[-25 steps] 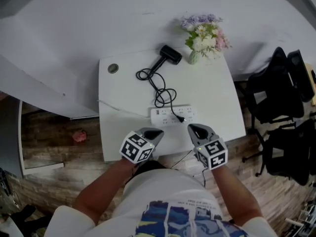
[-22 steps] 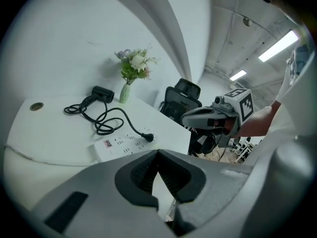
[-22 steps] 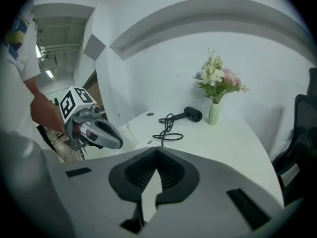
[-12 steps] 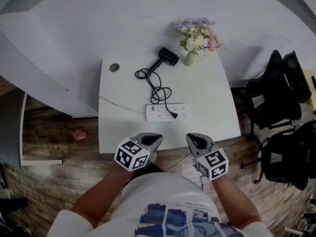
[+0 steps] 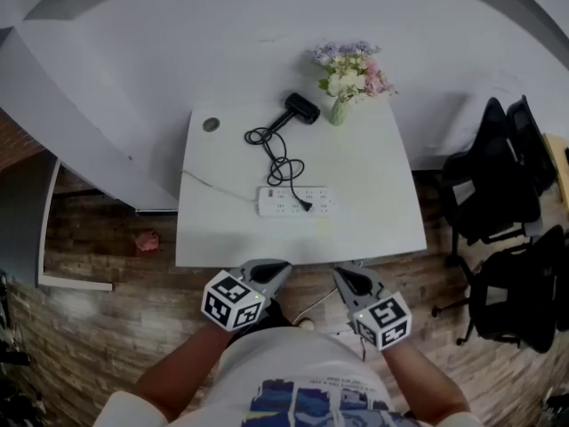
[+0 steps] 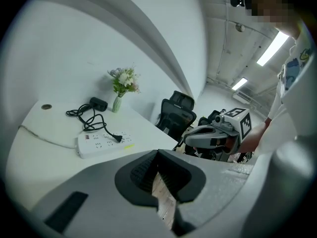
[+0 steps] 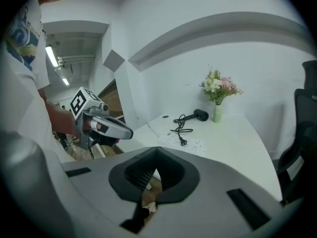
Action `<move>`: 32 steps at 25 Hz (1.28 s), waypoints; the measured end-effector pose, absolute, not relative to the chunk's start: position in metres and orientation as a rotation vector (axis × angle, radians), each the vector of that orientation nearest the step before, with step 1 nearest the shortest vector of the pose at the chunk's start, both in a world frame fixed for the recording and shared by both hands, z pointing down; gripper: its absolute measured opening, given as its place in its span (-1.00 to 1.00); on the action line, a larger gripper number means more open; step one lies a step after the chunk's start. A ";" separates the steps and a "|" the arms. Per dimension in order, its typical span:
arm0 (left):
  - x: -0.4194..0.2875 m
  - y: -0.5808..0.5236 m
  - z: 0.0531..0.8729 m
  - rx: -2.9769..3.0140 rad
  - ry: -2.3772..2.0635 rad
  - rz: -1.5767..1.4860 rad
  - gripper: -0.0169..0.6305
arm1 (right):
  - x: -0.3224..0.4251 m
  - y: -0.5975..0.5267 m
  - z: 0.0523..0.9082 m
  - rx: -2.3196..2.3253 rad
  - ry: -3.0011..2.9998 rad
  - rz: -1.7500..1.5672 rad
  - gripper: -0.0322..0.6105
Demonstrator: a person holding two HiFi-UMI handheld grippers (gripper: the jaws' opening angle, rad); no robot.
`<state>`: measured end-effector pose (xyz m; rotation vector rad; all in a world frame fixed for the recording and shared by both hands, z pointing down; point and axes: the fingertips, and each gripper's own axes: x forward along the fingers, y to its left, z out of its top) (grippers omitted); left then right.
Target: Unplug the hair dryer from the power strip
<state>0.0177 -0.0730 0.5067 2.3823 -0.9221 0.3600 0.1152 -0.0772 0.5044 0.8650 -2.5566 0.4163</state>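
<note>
We are holding the left gripper (image 5: 277, 267) and the right gripper (image 5: 342, 274) just off the near edge of the table (image 5: 373, 185). Both have their jaws pressed together on nothing. The dryer (image 5: 302, 108) is lying at the far side of the table, and its cord (image 5: 276, 154) is looping toward us to the plug (image 5: 305, 205), which is sitting on the strip (image 5: 284, 201) at mid-table. We cannot tell whether the prongs are seated.

Hazards we are anticipating:
- The strip is lying loose. Pulling the plug without pinning the strip would probably lift or drag it.
- Pinching the cord instead of the plug body would strain the cord and could tow the dryer.
- The vase (image 5: 338, 112) is standing just right of the dryer, so a tugged dryer could tip it.
- Shut jaws would only push the plug.

Count: two grippers, one dryer, one cord, one plug, one strip, one vase, two chairs (image 5: 484, 181) to the right.
</note>
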 end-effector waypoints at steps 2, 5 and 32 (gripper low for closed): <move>0.023 -0.063 0.504 2.371 -0.935 0.342 -0.94 | 0.121 -0.068 0.501 0.850 -2.583 0.409 -0.91; 0.029 -0.051 0.499 2.362 -0.961 0.318 -0.94 | 0.131 -0.055 0.499 0.834 -2.584 0.436 -0.91; 0.071 0.023 0.487 2.383 -0.983 0.313 -0.94 | 0.161 0.026 0.491 0.773 -2.653 0.503 -0.91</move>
